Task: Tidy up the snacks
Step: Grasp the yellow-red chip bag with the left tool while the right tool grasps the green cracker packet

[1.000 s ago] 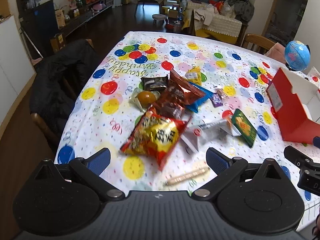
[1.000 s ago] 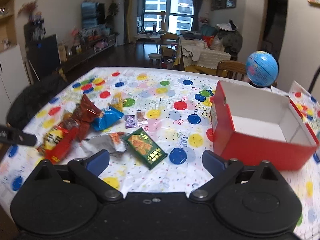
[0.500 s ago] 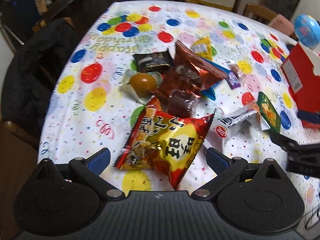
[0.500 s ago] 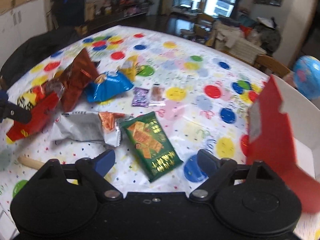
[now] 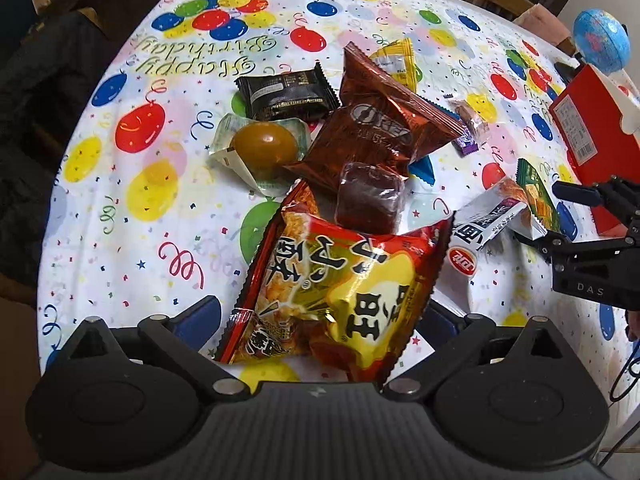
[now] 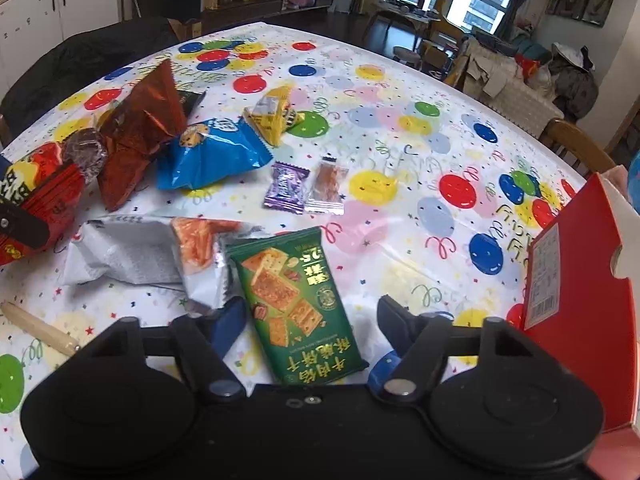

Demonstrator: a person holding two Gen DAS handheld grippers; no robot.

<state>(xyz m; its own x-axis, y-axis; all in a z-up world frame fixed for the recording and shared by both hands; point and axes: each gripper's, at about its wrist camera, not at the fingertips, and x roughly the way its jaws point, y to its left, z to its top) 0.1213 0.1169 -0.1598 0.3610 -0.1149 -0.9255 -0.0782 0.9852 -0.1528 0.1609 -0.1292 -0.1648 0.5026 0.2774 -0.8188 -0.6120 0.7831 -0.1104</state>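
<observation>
A pile of snacks lies on the balloon-print tablecloth [image 5: 132,184]. My left gripper [image 5: 324,320] is open, its fingers on either side of the near end of a red-and-yellow snack bag [image 5: 340,292]. My right gripper [image 6: 312,320] is open, its fingers on either side of a green cracker packet [image 6: 292,300]; it also shows in the left wrist view [image 5: 560,216] beside the green packet [image 5: 536,196]. A white-grey bag [image 6: 152,256] lies left of the green packet. A red box [image 6: 580,312] with a white inside stands at the right.
Other snacks: a brown Oreo bag [image 5: 380,124], a blue bag [image 6: 212,156], a yellow packet [image 6: 272,116], a black packet [image 5: 284,92], a wrapped egg [image 5: 264,144], small candies [image 6: 304,188]. A wooden stick [image 6: 40,328] lies near left. A globe [image 5: 600,40] and chairs stand beyond the table.
Both grippers moved forward and down. The left now straddles the red-and-yellow bag; the right now straddles the green packet. Both stay open.
</observation>
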